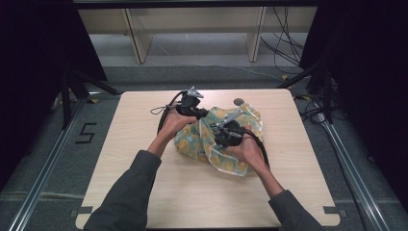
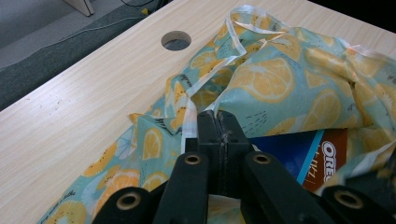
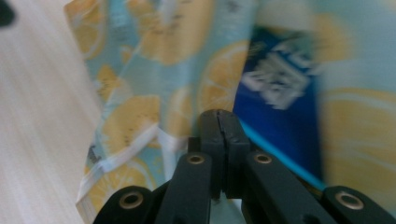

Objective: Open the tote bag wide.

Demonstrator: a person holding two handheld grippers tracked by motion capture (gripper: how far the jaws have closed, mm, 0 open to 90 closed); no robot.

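Left gripper [image 2: 218,122]: jaws pressed together, pinching an edge of the bag [image 2: 280,84]. Right gripper [image 3: 219,122]: jaws likewise closed, clamped on the bag's fabric beside its white trim. The bag, teal with a lemon print, lies crumpled at mid-table [image 1: 144,192], between both grippers. A blue Oreo box [image 2: 303,158] shows inside its opening. A round hole [image 2: 176,40] sits in the tabletop near the bag.

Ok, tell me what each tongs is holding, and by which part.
Left tongs pinch the lemon-print bag at its white-edged rim; right tongs pinch the rim too.
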